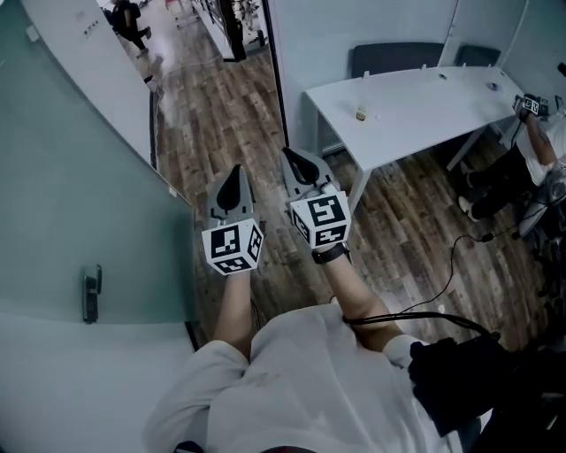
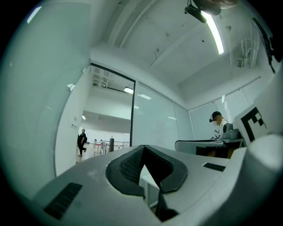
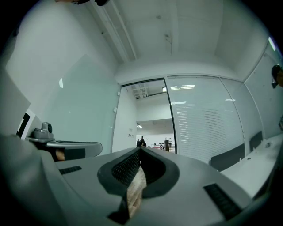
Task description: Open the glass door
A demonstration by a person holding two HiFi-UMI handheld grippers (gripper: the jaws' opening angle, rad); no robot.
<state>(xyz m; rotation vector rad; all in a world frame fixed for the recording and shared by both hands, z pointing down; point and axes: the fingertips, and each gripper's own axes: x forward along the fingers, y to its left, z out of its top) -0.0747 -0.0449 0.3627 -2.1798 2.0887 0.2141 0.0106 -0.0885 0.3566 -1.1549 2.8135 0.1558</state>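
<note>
The glass door is the largest thing in the scene. It fills the left side of the head view as a frosted panel, turned into the room, with its free edge near the person. Because the panel is turned in this way, the doorway at the far side is left free, and a corridor with a distant person is seen through it. From this it is judged that the door is already opened wide and little of the task is left.

On the right, far side a white table is placed against the glass wall, well apart from the door, so the way to the doorway over the wooden floor is not blocked by it.

The left gripper and the right gripper are held side by side in front of the body, near the middle of the scene, and are pointed toward the doorway. The jaws of both are closed together, and nothing is held between them; in each gripper view only the room is seen past the tips. Neither gripper is touching the door. It is supposed that they are kept closed and empty because nothing needs to be gripped at this moment.

The door handle is found low on the panel, at the near left, well apart from both grippers.
</note>
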